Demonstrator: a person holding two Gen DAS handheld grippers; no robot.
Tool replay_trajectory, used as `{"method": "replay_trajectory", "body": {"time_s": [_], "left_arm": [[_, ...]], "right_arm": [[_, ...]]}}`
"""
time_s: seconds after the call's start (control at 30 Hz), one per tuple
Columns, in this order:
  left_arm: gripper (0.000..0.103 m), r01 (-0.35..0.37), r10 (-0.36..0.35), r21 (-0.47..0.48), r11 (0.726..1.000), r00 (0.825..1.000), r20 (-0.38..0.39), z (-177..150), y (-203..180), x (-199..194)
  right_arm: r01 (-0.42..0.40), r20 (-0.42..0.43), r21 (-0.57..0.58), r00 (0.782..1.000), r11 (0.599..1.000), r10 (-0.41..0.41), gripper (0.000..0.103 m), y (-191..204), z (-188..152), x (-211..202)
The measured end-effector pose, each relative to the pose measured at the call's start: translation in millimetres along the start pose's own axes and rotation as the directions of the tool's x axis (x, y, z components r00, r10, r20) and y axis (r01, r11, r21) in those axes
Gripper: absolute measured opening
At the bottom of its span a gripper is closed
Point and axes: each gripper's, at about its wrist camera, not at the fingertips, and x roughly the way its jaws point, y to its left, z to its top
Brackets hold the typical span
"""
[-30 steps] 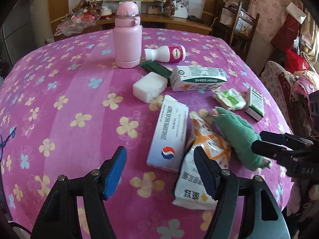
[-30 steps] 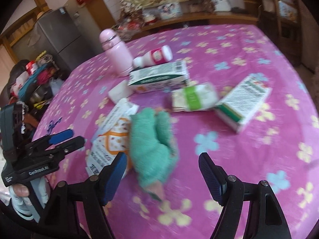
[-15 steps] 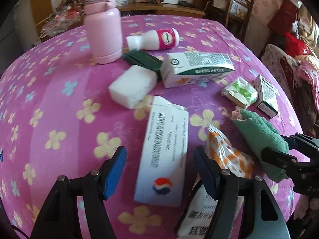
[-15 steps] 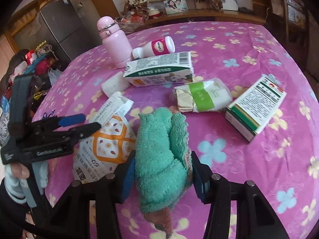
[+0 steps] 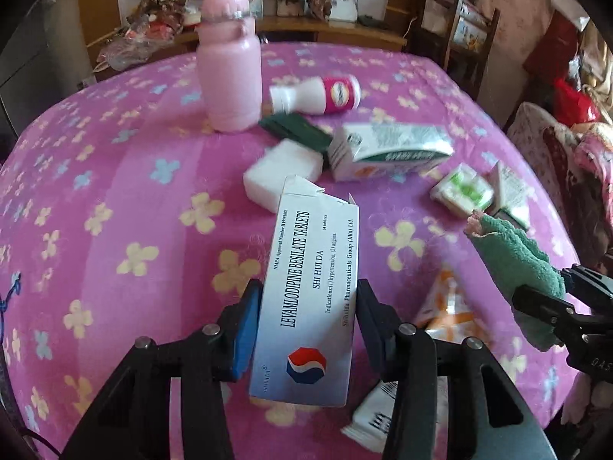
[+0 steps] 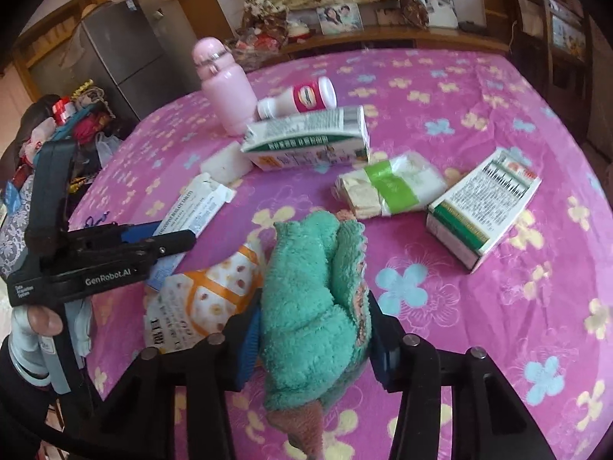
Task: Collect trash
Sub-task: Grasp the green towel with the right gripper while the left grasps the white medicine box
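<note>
My left gripper (image 5: 306,314) is shut on a white tablet box (image 5: 312,291) with a torn far end, held tilted above the pink flowered tablecloth (image 5: 115,230). My right gripper (image 6: 312,329) is shut on a green towel (image 6: 314,295); it also shows in the left wrist view (image 5: 513,257). An orange and white snack bag (image 6: 203,295) lies flat between the grippers. The left gripper shows in the right wrist view (image 6: 153,239) with the tablet box (image 6: 195,207).
On the table: a pink bottle (image 5: 230,65) upright, a small white and pink bottle (image 5: 322,96) lying, a green-white carton (image 6: 306,138), a white block (image 5: 283,172), a dark green packet (image 5: 295,130), a green-banded wrapped pack (image 6: 387,188), a green-striped box (image 6: 482,211).
My left gripper has closed on the tablet box and lifted its near end. My right gripper stays shut on the green towel and has lifted it slightly.
</note>
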Motion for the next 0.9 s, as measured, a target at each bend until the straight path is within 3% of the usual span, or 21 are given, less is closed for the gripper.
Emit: {"method": "replay_trajectory", "body": {"time_s": [0.3,0.9], "left_arm": [[0.05,0.019,-0.021,0.042,0.999,0.998,0.061,-0.5,-35.9,-34.3],[0.05,0.044,-0.055,0.114,0.993,0.994,0.099,-2.4,-120.0,-44.3]], "right_arm": [[0.015,0.069,-0.011,0.998,1.0,-0.015,0.051,2.6,-0.8,-45.2],[0.085,0.134,0.054,0.987,0.995,-0.091,0.051,-36.6,-18.6,-99.5]]}}
